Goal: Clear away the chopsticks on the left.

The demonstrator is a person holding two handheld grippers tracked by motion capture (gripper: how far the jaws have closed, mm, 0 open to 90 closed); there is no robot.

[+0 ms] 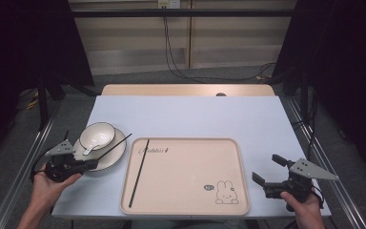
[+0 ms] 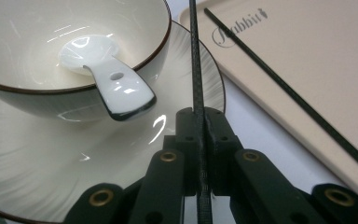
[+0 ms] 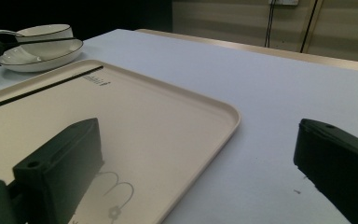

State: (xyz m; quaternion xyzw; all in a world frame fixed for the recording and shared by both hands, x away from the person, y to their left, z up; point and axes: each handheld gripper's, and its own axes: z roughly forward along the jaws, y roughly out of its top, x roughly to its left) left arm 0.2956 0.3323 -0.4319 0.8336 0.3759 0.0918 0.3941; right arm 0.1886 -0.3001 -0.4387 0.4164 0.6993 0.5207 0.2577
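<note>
Left claw clamped on one black chopstick near its end, long tip cantilevered ahead over the plate; thin grip may pivot, clipping bowl; right claw open.

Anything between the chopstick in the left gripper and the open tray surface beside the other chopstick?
Nothing visible. The left gripper is shut on a thin black chopstick above the white ribbed plate. The beige rectangular tray lies just beside it, holding one matching black chopstick by its left edge.
</note>
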